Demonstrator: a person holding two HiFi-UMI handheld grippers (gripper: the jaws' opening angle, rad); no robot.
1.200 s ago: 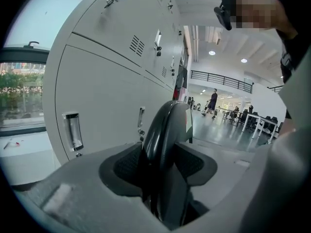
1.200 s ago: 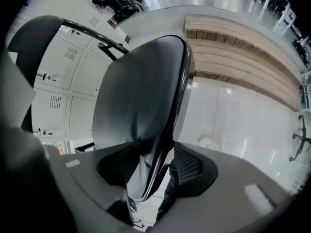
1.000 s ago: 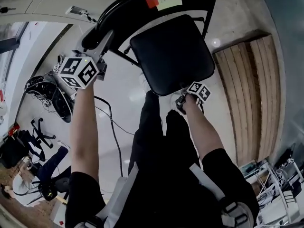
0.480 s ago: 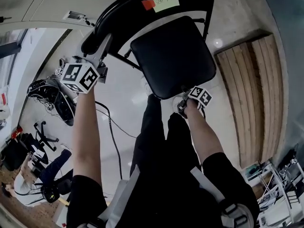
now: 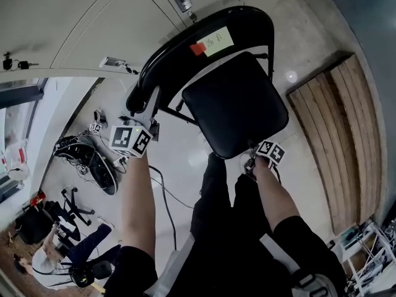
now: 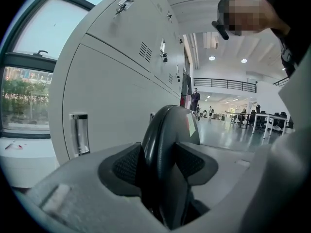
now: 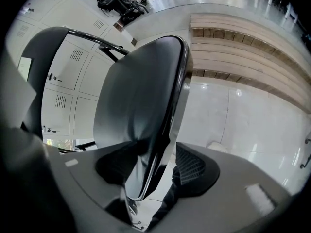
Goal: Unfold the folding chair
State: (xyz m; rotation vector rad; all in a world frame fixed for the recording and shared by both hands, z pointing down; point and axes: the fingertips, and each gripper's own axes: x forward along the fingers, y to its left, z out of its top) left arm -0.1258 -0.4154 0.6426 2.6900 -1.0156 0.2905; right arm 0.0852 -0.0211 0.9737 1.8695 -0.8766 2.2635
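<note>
The black folding chair stands in front of me with its padded seat (image 5: pixel 235 107) swung down. Its curved backrest (image 5: pixel 204 33) carries a yellow label and a red tag. My left gripper (image 5: pixel 145 107) is shut on the backrest's left edge (image 6: pixel 163 130), and both pads press on it. My right gripper (image 5: pixel 250 159) points down at the seat's front edge (image 7: pixel 141 96). Its jaws are opening with the seat's rim between them. One pad lies against the seat and the other pad (image 7: pixel 194 169) stands off it.
Grey lockers (image 5: pixel 93 17) stand right behind the chair. A wooden slatted platform (image 5: pixel 337 122) lies on the floor at the right. Cables and gear (image 5: pixel 80 153) are heaped at the left. My own legs (image 5: pixel 216 197) are just before the seat.
In the head view the chair and both grippers now sit lower in the picture, and more of the lockers shows at the top. Both grippers keep their places on the chair.
</note>
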